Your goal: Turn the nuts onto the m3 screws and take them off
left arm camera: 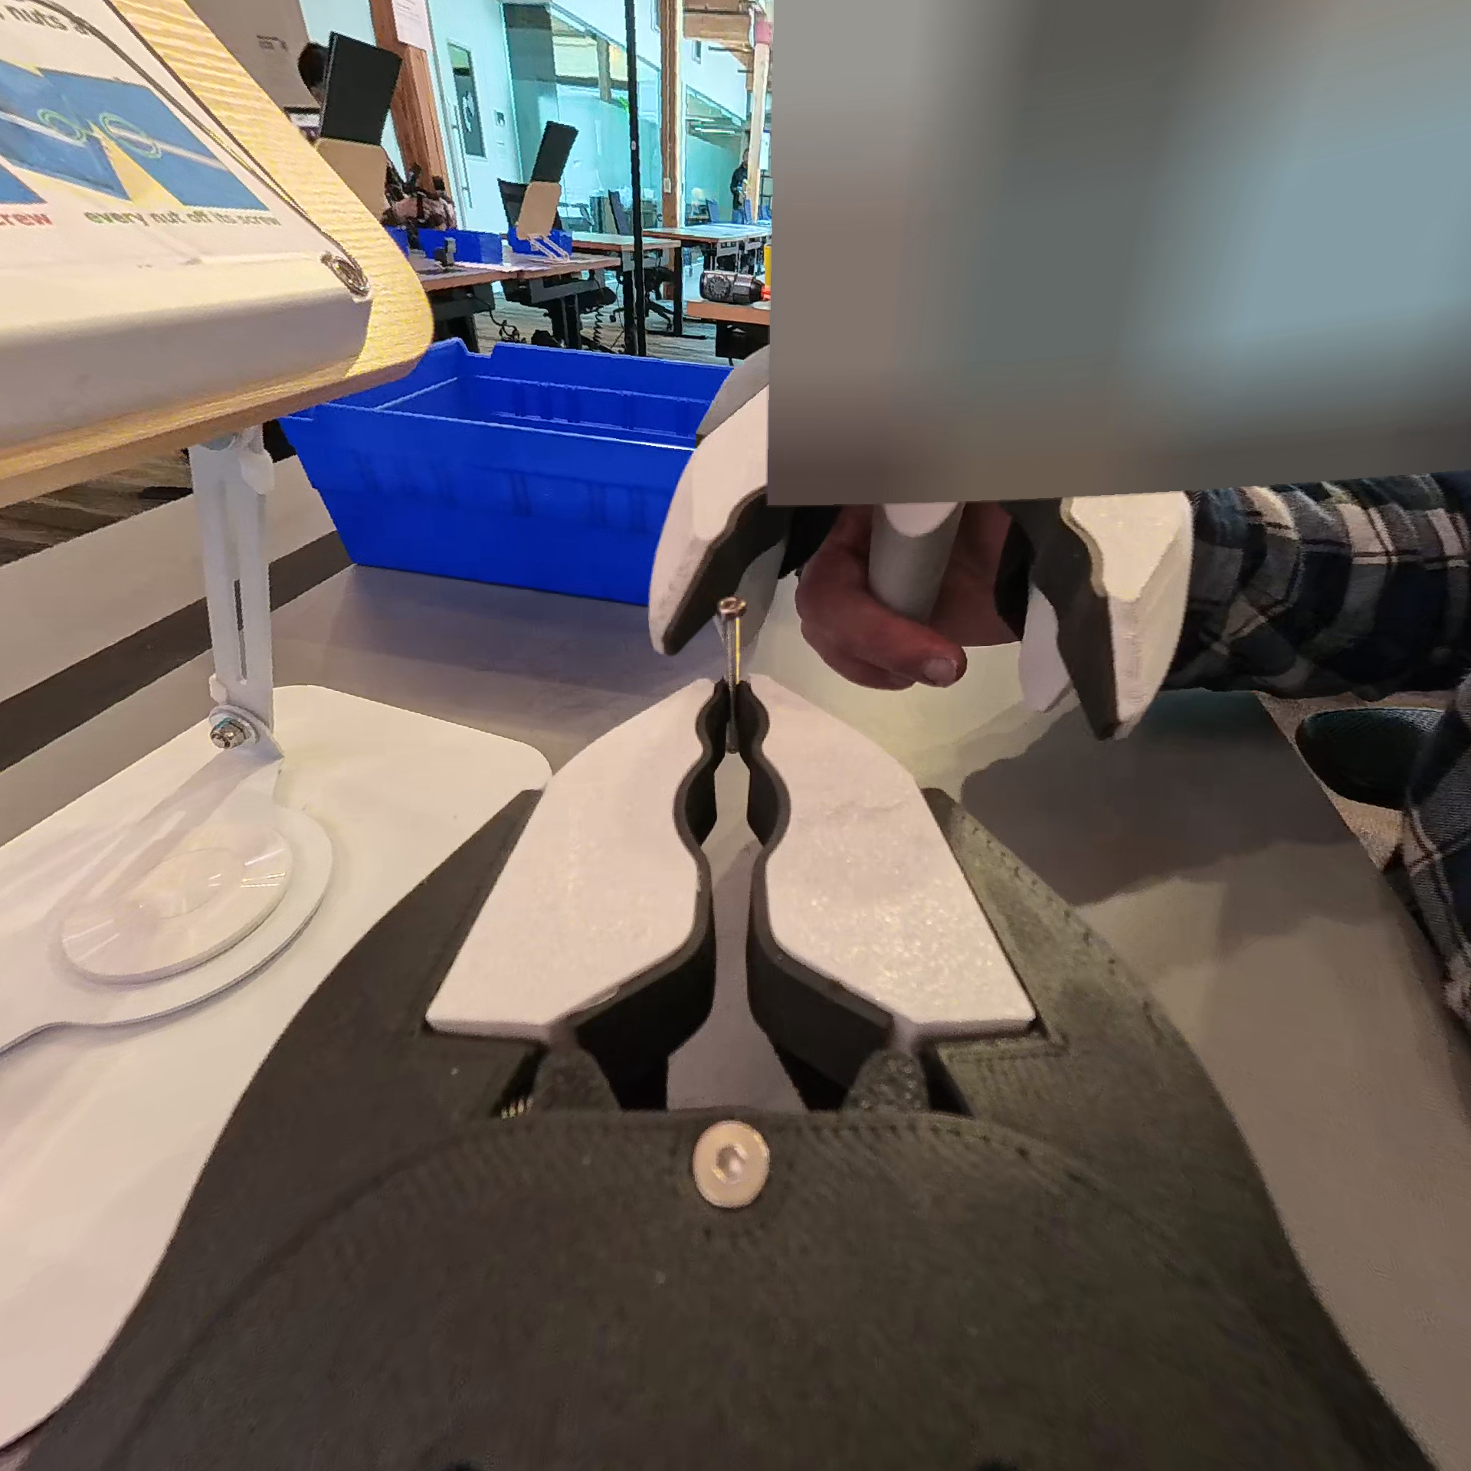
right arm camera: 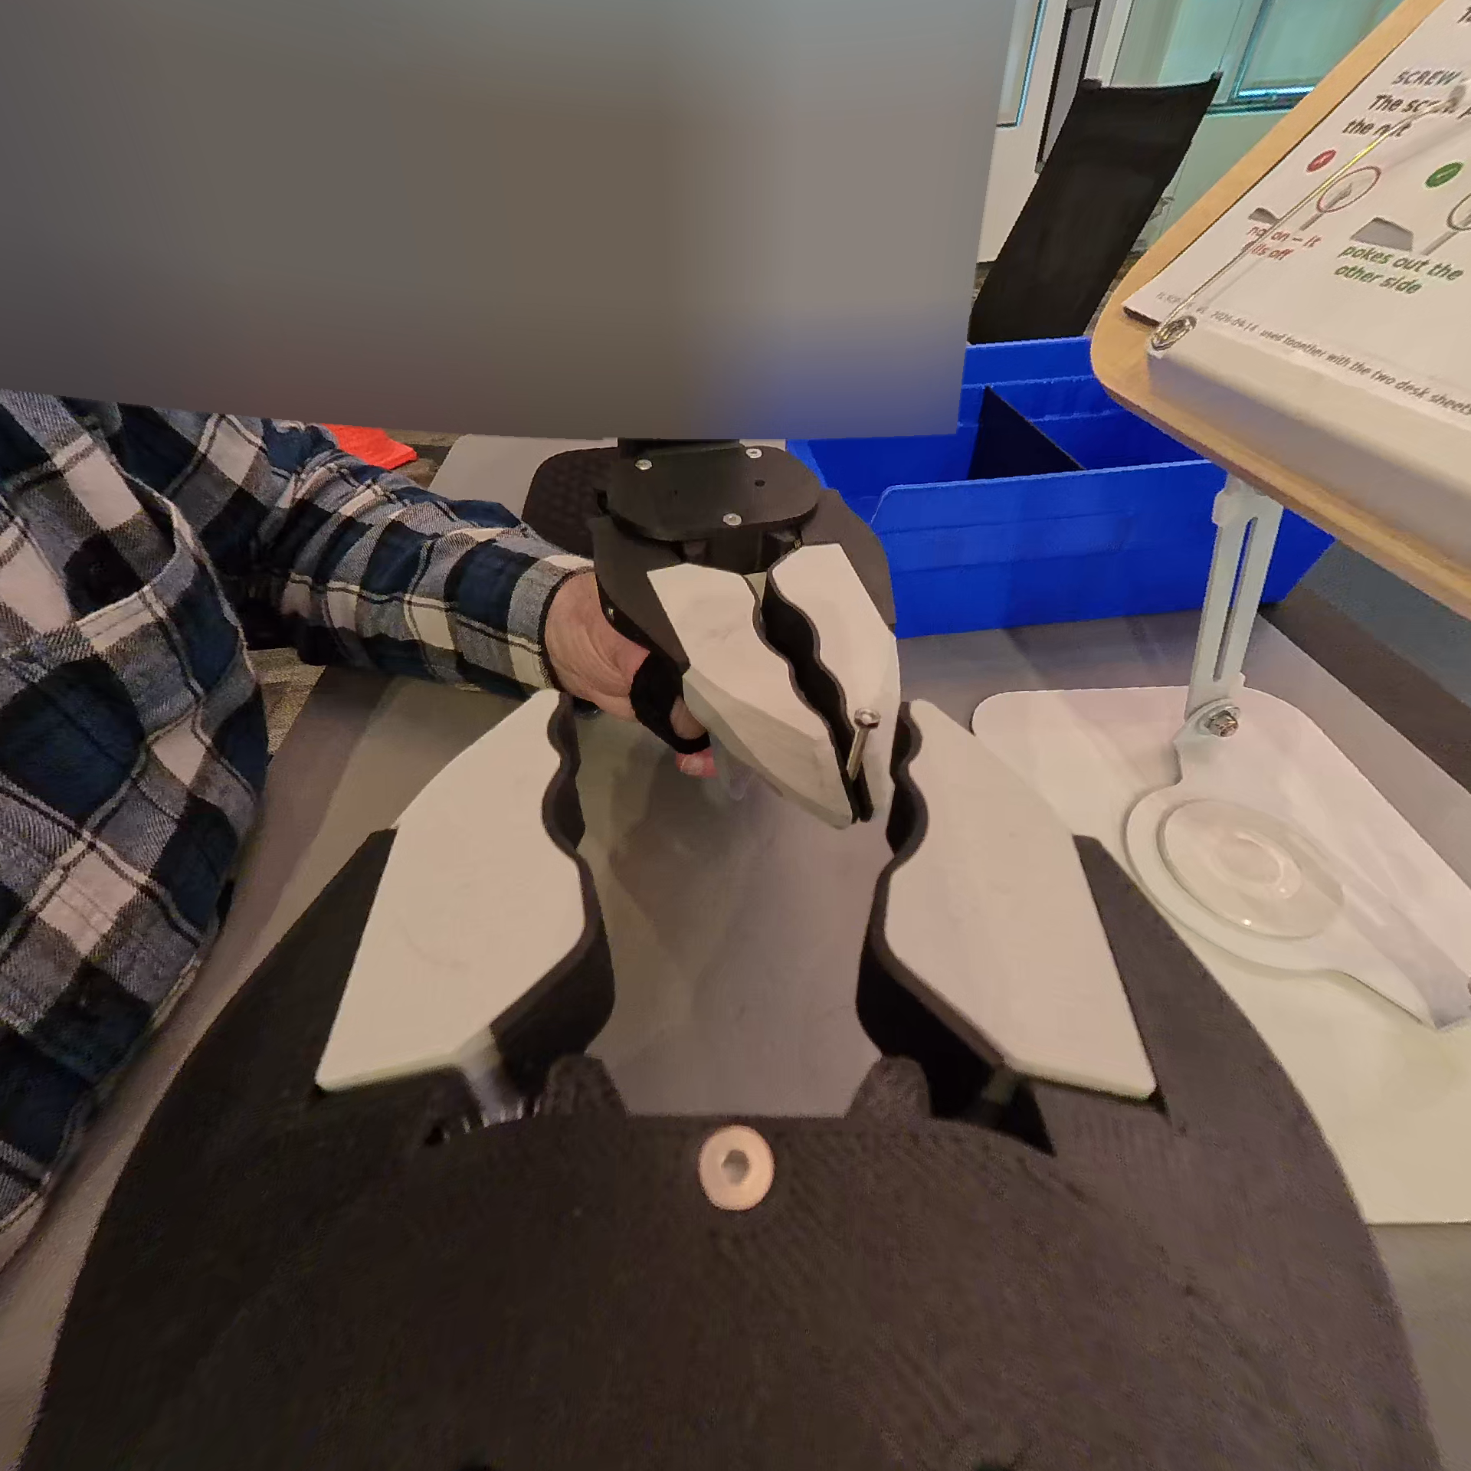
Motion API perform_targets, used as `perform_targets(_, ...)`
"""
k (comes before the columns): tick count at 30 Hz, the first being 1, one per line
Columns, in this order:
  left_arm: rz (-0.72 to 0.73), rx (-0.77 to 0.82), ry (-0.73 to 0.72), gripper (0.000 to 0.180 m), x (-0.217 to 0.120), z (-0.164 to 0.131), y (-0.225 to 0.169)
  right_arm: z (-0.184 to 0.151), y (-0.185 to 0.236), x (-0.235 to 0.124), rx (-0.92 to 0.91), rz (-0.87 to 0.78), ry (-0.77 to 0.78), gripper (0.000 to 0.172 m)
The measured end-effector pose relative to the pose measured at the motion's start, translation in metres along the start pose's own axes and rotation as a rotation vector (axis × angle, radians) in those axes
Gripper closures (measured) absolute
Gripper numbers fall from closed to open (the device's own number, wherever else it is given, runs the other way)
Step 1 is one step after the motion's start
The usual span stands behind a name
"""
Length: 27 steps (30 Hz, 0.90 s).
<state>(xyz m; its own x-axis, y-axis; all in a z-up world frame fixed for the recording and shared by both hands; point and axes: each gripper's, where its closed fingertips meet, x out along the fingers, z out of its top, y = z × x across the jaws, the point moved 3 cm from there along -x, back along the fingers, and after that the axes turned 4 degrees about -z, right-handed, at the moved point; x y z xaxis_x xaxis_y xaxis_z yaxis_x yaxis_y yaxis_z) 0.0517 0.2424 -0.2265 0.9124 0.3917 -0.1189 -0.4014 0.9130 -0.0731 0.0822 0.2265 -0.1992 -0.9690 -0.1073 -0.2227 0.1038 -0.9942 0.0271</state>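
Observation:
My left gripper (left arm camera: 732,699) is shut on a thin silver screw (left arm camera: 731,645). The screw stands upright in the fingertips, head up, with most of its shaft above the pads. In the right wrist view the left gripper (right arm camera: 856,812) points down with the same screw (right arm camera: 860,740) pinched at its tips. My right gripper (right arm camera: 732,716) is wide open and holds nothing. Its two fingers flank the left gripper's tips, and the screw is close to its right finger (right arm camera: 955,796) without touching it. In the left wrist view the right gripper (left arm camera: 887,684) shows beyond the screw, jaws apart.
A blue bin (left arm camera: 509,493) stands at the back of the grey table (left arm camera: 1194,875). A tilted board with a printed sheet (left arm camera: 159,239) rests on a white stand (left arm camera: 235,573) with a flat base (left arm camera: 398,764) and a clear disc (left arm camera: 183,899). A plaid sleeve (right arm camera: 239,557) is on the left. Left and right tips are no more than a few centimetres apart.

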Motion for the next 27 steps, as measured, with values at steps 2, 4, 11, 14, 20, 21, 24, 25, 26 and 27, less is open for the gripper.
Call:
perform_targets(2,0.001,-0.001,-0.003,0.179,0.0,0.0,0.0,-0.001,0.001,0.002,-0.002,0.01,0.004,0.095)
perform_targets(4,0.005,-0.004,-0.007,0.179,-0.001,0.001,0.001,-0.001,0.002,0.002,-0.007,0.009,0.007,0.096)
perform_targets(11,0.008,-0.013,-0.014,0.179,-0.002,0.001,0.002,-0.002,0.003,-0.002,-0.009,-0.003,0.011,0.096)
perform_targets(14,0.005,-0.026,-0.023,0.179,-0.003,0.002,0.003,-0.003,0.003,-0.005,-0.01,-0.008,0.01,0.098)
perform_targets(20,0.004,-0.016,-0.012,0.179,-0.001,0.001,0.002,0.005,0.001,-0.005,-0.05,-0.045,-0.024,0.094)
perform_targets(21,0.004,-0.016,-0.013,0.179,-0.001,0.001,0.002,0.007,0.002,-0.004,-0.062,-0.042,-0.03,0.094)
perform_targets(24,0.006,-0.017,-0.016,0.179,-0.001,0.001,0.002,0.006,0.005,-0.002,-0.088,-0.037,-0.02,0.097)
perform_targets(25,0.006,-0.018,-0.013,0.179,-0.002,0.001,0.002,0.005,0.005,-0.002,-0.088,-0.037,-0.017,0.096)
perform_targets(26,0.006,-0.015,-0.012,0.179,-0.002,0.001,0.002,0.005,0.005,-0.002,-0.086,-0.035,-0.021,0.096)
perform_targets(27,0.005,-0.014,-0.011,0.179,-0.001,0.001,0.002,0.004,0.005,-0.003,-0.083,-0.036,-0.024,0.097)
